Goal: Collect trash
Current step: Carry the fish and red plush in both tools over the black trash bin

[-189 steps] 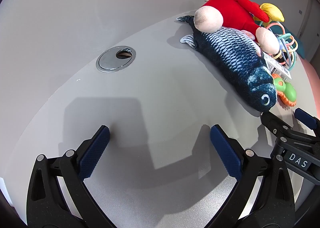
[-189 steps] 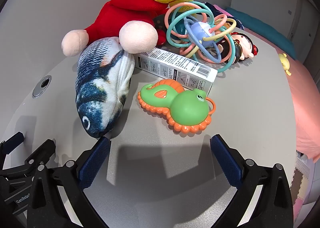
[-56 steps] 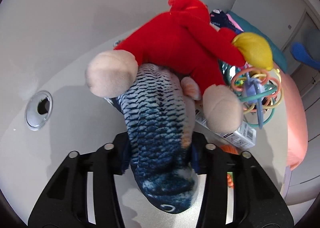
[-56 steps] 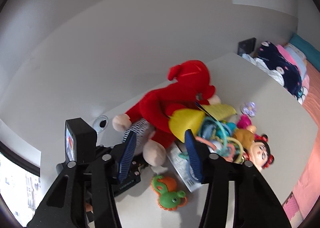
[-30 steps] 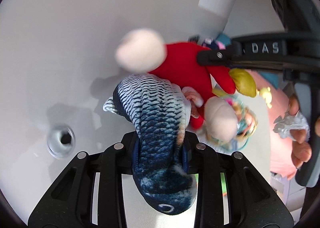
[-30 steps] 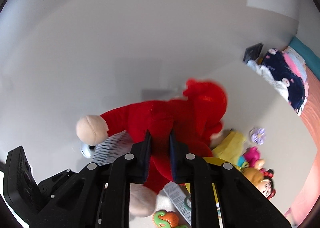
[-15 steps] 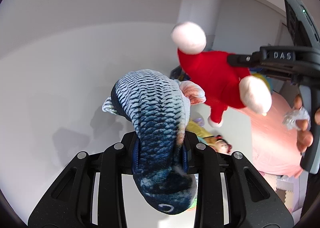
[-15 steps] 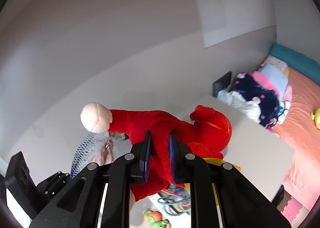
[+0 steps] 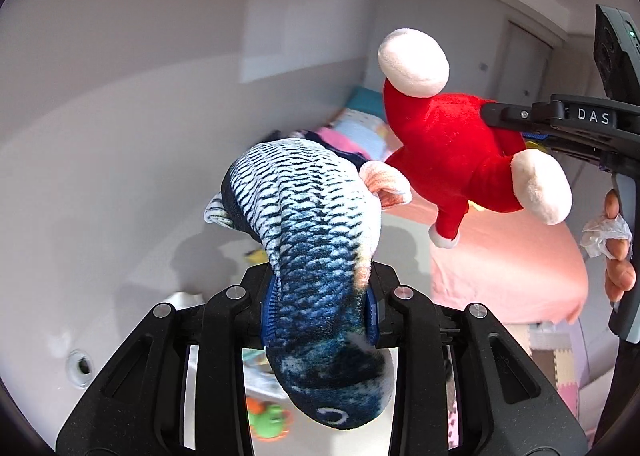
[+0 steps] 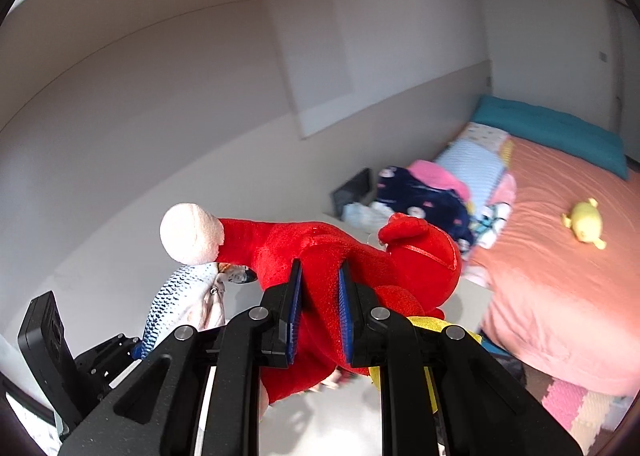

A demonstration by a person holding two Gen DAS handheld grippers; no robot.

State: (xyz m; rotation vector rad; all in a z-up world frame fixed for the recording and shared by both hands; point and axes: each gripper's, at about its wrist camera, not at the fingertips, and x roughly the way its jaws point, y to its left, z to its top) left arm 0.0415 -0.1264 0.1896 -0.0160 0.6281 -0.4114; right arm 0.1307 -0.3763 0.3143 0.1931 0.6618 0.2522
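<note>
Left gripper (image 9: pixel 320 306): jaws clamped on the fish plush (image 9: pixel 316 256) just behind its head; the scaled body arches up and away beyond the fingertips, the head hangs below them. Right gripper (image 10: pixel 319 310): jaws pressed nearly together on the body of the red plush (image 10: pixel 340 256), one pale-tipped limb extending up and to the left of the fingers. Both toys are held in the air, the red plush up and to the right of the left gripper. The hand (image 9: pixel 618 244) on the right gripper's handle also holds a crumpled white wad (image 9: pixel 604 234). Behind the right gripper lies a bed (image 10: pixel 560 256).
</note>
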